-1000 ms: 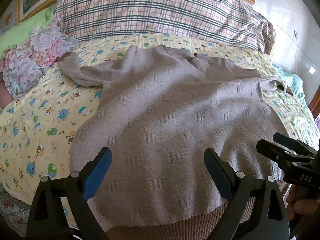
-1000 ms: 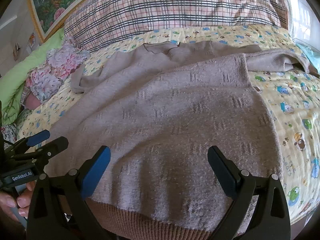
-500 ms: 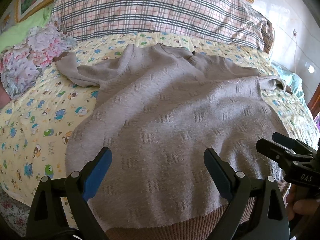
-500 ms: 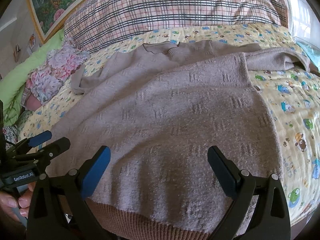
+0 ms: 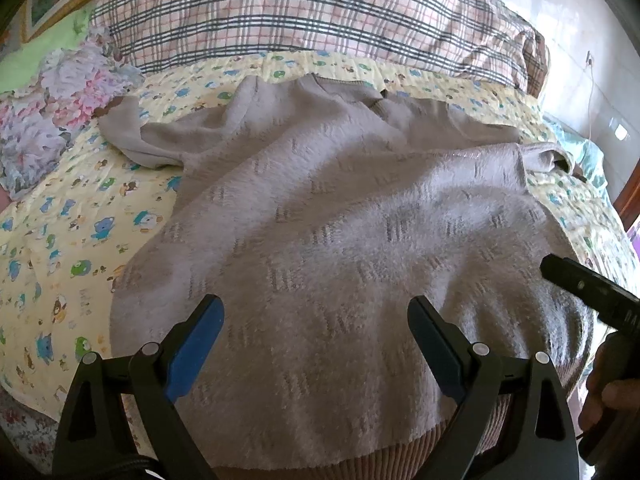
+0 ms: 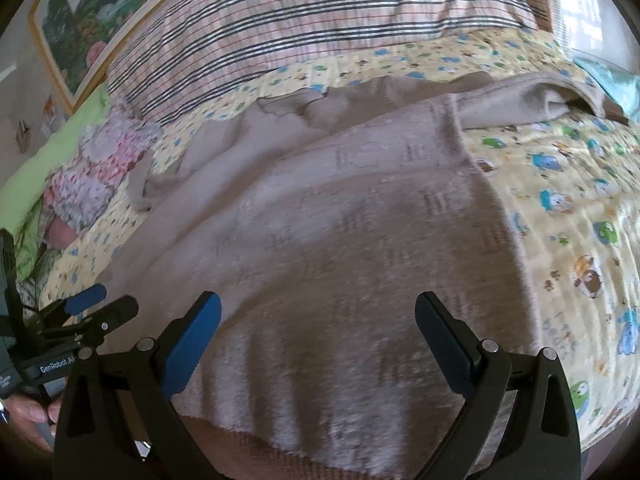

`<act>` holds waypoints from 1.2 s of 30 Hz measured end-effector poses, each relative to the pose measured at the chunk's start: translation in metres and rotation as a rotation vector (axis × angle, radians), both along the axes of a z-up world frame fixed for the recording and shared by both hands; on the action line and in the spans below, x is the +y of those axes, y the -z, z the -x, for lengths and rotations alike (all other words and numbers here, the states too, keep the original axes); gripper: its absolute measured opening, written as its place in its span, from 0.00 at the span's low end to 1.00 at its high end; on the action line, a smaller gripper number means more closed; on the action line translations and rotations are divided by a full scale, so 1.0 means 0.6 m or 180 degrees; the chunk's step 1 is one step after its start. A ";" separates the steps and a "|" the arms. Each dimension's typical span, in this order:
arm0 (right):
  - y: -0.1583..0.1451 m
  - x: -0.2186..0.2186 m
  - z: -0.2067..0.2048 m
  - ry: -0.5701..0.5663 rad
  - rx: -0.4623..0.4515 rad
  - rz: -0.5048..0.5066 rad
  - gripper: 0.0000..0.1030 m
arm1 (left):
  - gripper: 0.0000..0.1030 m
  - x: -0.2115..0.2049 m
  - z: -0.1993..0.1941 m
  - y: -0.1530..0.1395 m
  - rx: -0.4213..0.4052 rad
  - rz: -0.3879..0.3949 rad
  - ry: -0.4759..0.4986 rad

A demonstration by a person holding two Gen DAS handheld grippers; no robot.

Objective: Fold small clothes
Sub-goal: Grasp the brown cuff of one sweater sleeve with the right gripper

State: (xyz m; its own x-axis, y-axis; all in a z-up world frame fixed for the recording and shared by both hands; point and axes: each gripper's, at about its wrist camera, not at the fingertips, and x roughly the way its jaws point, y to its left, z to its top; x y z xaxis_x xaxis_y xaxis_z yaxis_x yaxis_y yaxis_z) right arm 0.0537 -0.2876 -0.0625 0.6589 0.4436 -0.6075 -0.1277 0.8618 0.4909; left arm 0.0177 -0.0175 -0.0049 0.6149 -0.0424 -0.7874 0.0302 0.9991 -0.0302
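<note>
Both wrist cameras sit low and close at the bed's (image 5: 72,216) near edge, facing its plaid pillow (image 6: 320,28). They share the grey sweater (image 5: 340,240); the right view is blurred, perhaps angled slightly leftward.

Readable text: "GenRobot.AI", white print on the black body of the left gripper (image 6: 86,312), right wrist view.

Home bedroom. I'm working over a bed w/ yellow cartoon-animal sheet (image 5: 80,216), big plaid pillow (image 5: 304,12) at the head, floral bedding (image 5: 52,120) bunched on one side, gold-framed flower painting (image 6: 80,20) on wall behind, wall socket (image 5: 621,132) w/ cord.
</note>
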 end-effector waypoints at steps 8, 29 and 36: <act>0.003 -0.054 -0.024 0.0208 0.0082 -0.0144 0.95 | 0.91 -0.003 -0.032 -0.002 0.0007 0.0021 -0.0007; 0.061 -0.515 -0.235 0.2044 0.0403 -0.0774 0.91 | 0.92 0.025 -0.271 -0.054 -0.0174 0.0083 -0.0244; 0.133 -0.650 -0.318 0.2628 0.0703 -0.1186 0.71 | 0.92 0.031 -0.339 -0.044 -0.0151 0.0006 -0.0321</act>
State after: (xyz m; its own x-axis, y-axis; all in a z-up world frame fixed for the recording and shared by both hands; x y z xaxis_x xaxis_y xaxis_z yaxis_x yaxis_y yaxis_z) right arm 0.2445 -0.6777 -0.1425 0.7389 0.0775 -0.6693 0.5846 0.4200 0.6941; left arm 0.2211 0.0013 0.0215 0.6528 0.0202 -0.7573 -0.0691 0.9971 -0.0329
